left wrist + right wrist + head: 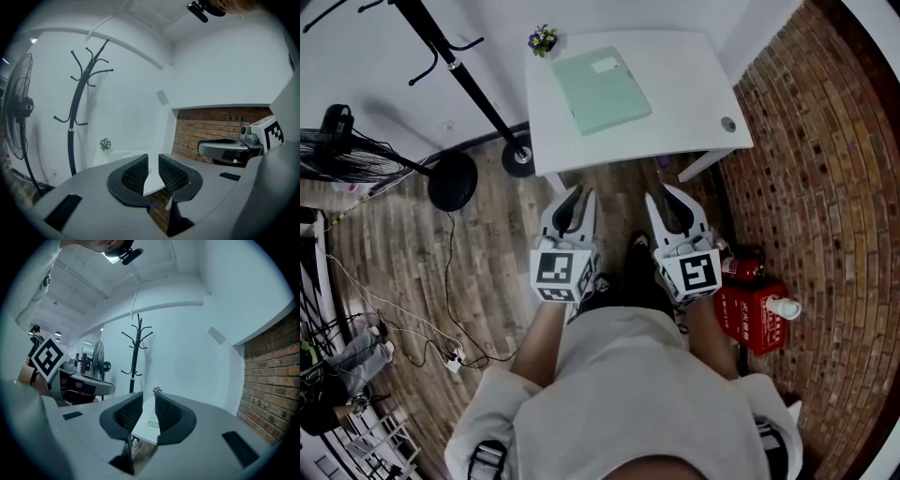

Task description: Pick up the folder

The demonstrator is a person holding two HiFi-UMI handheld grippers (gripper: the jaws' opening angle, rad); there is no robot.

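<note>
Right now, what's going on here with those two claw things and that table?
A person stands facing a white table, holding a two-jaw gripper in each hand. The left gripper and the right gripper are both short of the table's near edge, jaws slightly apart with nothing between them. The green folder lies flat on the table, untouched, near a small potted plant at the far corner. The pickup has not yet begun.

A white table (694, 84) stands at upper centre on a wood-plank floor (403, 253). A brick wall (825, 169) fills the right side; a black coat stand (470, 86) and a fan (337, 155) occupy the upper left.
</note>
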